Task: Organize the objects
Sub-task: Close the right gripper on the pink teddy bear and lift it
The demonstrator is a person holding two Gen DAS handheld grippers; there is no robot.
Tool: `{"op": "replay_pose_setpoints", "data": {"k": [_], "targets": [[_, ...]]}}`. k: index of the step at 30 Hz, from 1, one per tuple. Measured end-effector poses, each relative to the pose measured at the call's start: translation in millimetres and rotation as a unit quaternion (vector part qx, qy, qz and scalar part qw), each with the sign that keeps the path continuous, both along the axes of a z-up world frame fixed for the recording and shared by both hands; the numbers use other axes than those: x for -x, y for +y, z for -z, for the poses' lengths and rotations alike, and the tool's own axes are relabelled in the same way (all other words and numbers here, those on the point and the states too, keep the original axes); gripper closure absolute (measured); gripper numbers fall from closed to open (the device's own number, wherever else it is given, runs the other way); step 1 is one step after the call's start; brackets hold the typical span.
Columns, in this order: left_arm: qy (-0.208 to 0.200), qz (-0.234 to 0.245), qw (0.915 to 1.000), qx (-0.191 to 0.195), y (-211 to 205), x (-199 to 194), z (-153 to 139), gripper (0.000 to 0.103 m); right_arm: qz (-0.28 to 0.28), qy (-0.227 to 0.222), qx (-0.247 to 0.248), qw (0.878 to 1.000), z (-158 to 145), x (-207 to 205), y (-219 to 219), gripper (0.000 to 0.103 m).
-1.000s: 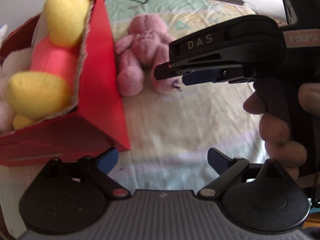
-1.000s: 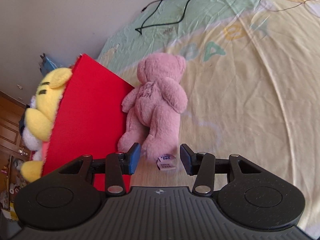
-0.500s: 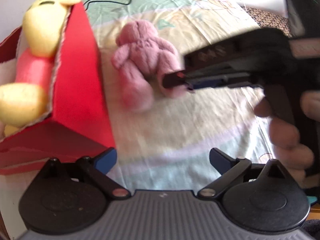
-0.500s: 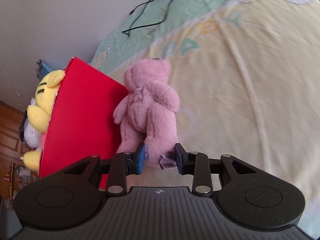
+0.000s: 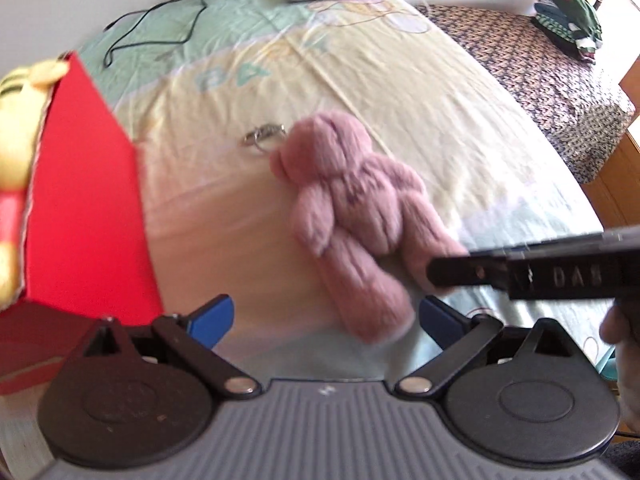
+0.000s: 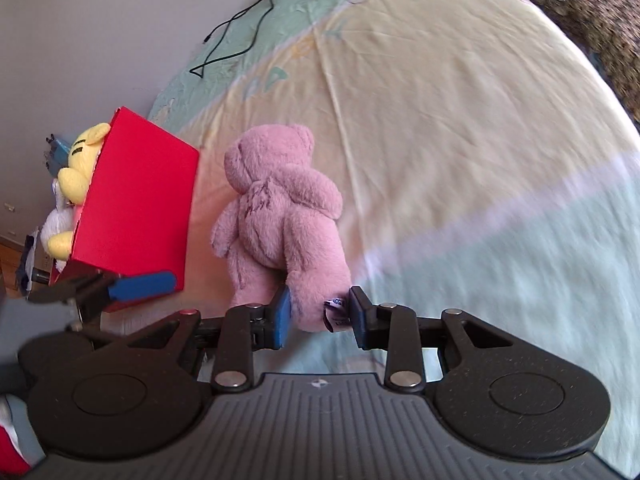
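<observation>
Since a second ago the right claw [image 6: 318, 314] has pinched shut on one leg of the pink teddy bear [image 6: 280, 216] lying on the bed [image 6: 460, 120] beside the red box [image 6: 136, 208], while the left claw [image 5: 326, 316] waits wide open and empty, and such a small grip might slip so the bear flops back down.

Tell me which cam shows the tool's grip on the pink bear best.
Right wrist: the right tool pinches one leg of the sharp, unblocked pink bear, pads on both sides. Left wrist shows the bear blurred, with that tool's arm covering the gripped leg.
</observation>
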State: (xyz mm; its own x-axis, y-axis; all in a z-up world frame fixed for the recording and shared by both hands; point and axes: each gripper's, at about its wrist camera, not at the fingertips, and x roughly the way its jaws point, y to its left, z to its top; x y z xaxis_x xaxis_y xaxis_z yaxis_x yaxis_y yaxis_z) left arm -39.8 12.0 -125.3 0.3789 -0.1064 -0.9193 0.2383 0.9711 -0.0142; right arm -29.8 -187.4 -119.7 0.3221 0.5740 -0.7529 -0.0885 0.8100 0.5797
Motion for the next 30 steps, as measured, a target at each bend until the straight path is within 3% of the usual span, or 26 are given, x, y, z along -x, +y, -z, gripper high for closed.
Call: {"op": "replay_pose_setpoints", "data": {"k": [5, 12, 15, 19, 26, 30], "targets": [[-0.003, 0.016, 0.9998, -0.015, -13, -5, 1, 0.003, 0.023, 0.014, -0.023, 0.999, 4, 1, -13, 0.066], [-0.006, 0.015, 0.9996, -0.024, -15, -7, 1, 0.003, 0.050, -0.010, -0.056, 0.997, -8, -11, -30, 0.064], [0.006, 0.006, 0.9999, -0.012, -12, -12, 7, 0.003, 0.062, -0.008, -0.073, 0.995, -4, -26, -31, 0.059], [0.031, -0.014, 0.9987, 0.037, -2, -22, 15, 0.003, 0.040, -0.003, -0.087, 0.995, 6, -44, -17, 0.050], [0.058, -0.038, 0.9953, 0.068, 8, -36, 28, 0.004, 0.009, 0.022, -0.113, 0.993, 24, -62, 2, 0.049], [0.055, -0.035, 0.9956, 0.067, 7, -40, 30, 0.004, -0.016, 0.018, -0.113, 0.993, 24, -64, 16, 0.052]]}}
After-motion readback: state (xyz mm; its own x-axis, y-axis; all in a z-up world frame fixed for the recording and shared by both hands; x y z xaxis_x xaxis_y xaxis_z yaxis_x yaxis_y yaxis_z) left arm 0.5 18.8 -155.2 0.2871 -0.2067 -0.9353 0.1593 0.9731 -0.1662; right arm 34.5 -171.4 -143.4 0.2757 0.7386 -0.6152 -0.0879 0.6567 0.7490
